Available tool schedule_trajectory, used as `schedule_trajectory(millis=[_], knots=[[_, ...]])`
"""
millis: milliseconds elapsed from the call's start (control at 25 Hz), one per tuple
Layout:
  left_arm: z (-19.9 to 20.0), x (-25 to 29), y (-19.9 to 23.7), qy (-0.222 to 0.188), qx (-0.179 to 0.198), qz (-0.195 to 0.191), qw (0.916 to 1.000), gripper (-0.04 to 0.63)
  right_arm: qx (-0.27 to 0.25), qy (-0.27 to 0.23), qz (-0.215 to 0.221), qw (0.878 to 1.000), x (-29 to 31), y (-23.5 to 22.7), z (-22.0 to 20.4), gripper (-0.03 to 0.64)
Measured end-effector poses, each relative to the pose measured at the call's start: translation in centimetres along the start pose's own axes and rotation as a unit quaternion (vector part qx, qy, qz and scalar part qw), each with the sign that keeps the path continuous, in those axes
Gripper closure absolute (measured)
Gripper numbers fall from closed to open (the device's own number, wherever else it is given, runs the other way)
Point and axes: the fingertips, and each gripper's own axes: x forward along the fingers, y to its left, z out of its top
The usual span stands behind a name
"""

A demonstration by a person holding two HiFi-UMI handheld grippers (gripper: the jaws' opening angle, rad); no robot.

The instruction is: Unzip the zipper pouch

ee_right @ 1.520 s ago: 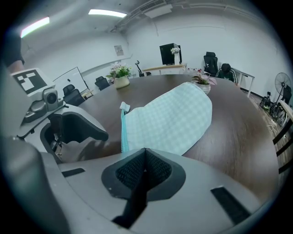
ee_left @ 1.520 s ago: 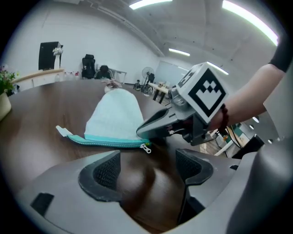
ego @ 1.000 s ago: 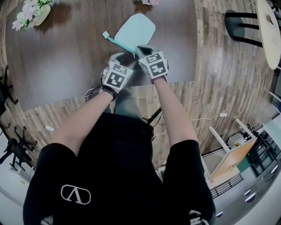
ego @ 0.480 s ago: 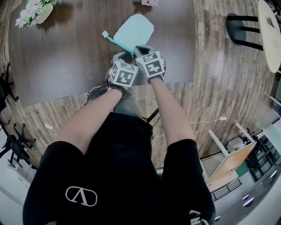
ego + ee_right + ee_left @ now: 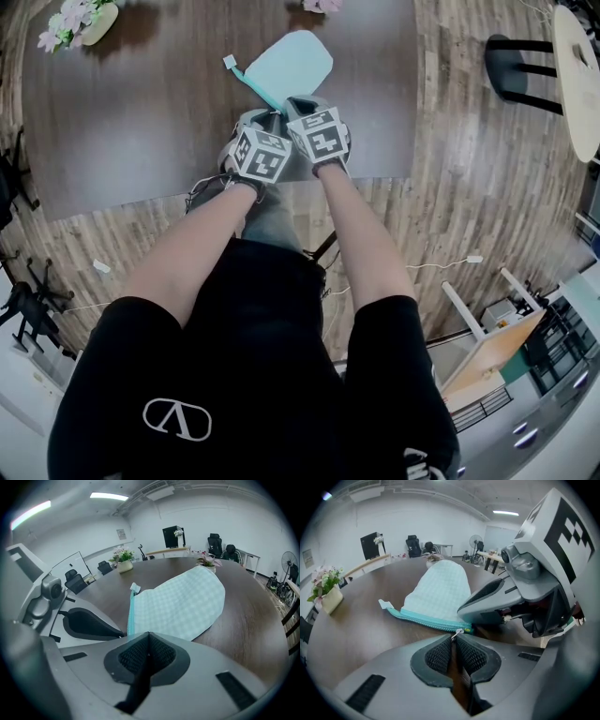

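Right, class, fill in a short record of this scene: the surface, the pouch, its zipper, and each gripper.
surface: dark brown table
pouch: pale green check, lying flat
zipper: teal, looks closed along its visible length
left gripper: jaws have just been closing, now pinching the silver zipper pull
right gripper: jaws together at the pouch's near edge, apparently holding it
also there: flower pot at the table's far corner
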Motion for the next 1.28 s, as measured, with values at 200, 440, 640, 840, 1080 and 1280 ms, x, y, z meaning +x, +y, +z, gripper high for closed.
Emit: schedule_trajectory(millis=[200, 440, 640, 840, 1080, 1280], knots=[[-0.2, 0.1, -0.2, 0.008, 0.086, -0.018, 0.9961, 0.58, -0.004, 0.003, 0.004, 1.0, 0.0, 0.1, 0.1, 0.62], [-0.2, 0.1, -0.3, 0.014, 0.166, -0.053, 0.9846, 0.593, -0.008, 0.004, 0.001, 1.0, 0.1, 0.1, 0.2, 0.62], [-0.2, 0.0, -0.3, 0.014, 0.181, -0.068, 0.9811, 0.593, -0.018, 0.005, 0.001, 1.0, 0.3, 0.1, 0.2, 0.62], [-0.1, 0.0, 0.1, 0.014, 0.186, -0.072, 0.9798, 0.593, -0.031, 0.007, 0.002, 0.999, 0.3, 0.2, 0.2, 0.62], [0.4, 0.0, 1.1, 0.012, 0.185, -0.076, 0.9796, 0.593, -0.043, 0.016, 0.004, 0.999, 0.3, 0.4, 0.2, 0.62], [0.4, 0.1, 1.4, 0.013, 0.189, -0.082, 0.9785, 0.592, -0.065, 0.029, 0.014, 0.997, 0.1, 0.9, 0.4, 0.62]])
